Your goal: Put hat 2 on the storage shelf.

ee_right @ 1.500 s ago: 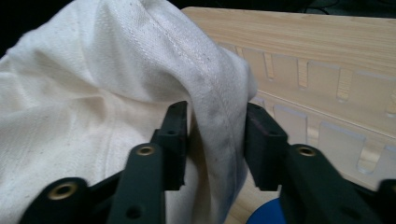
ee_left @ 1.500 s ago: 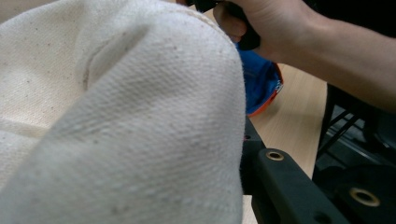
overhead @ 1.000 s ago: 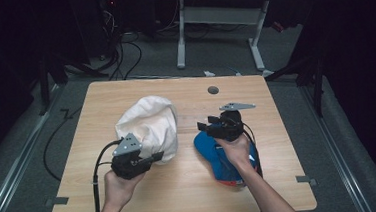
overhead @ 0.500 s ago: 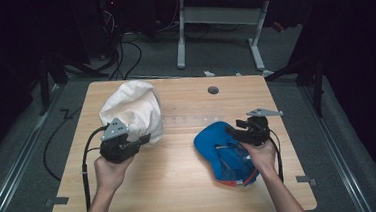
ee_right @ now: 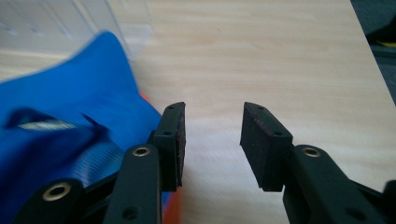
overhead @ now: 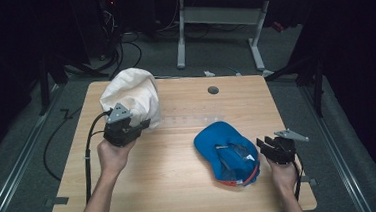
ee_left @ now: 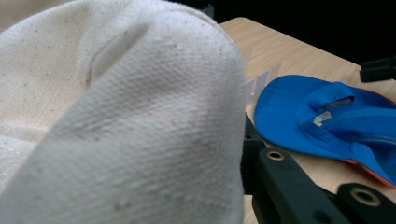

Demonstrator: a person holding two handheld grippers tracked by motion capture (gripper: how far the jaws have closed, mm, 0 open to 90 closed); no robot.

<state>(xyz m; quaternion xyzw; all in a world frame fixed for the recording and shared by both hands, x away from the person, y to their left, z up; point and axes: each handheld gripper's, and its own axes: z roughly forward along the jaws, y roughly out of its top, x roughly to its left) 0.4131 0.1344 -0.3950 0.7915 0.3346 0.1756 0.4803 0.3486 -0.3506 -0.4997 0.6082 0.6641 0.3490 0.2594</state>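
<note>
A bulky white cloth (overhead: 129, 92) stands at the table's far left, and my left gripper (overhead: 146, 123) is shut on its near edge. In the left gripper view the white cloth (ee_left: 116, 112) hides most of the jaws. A blue cap (overhead: 226, 151) with an orange rim lies upside down at the front right, also seen as the blue cap (ee_left: 327, 116) and blue cap (ee_right: 60, 140). My right gripper (overhead: 261, 145) hovers just right of it. The right gripper (ee_right: 212, 116) is open; its jaws have just been closing with nothing between them.
A clear plastic strip (overhead: 192, 119) lies flat across the middle of the wooden table (overhead: 171, 187). A round cable hole (overhead: 213, 90) sits near the far edge. Cables and a desk frame (overhead: 220, 18) lie on the floor beyond.
The left gripper carried the white cloth left and away from me. The right gripper moved off the blue cap to its right and nearer the front edge, and its jaws narrowed.
</note>
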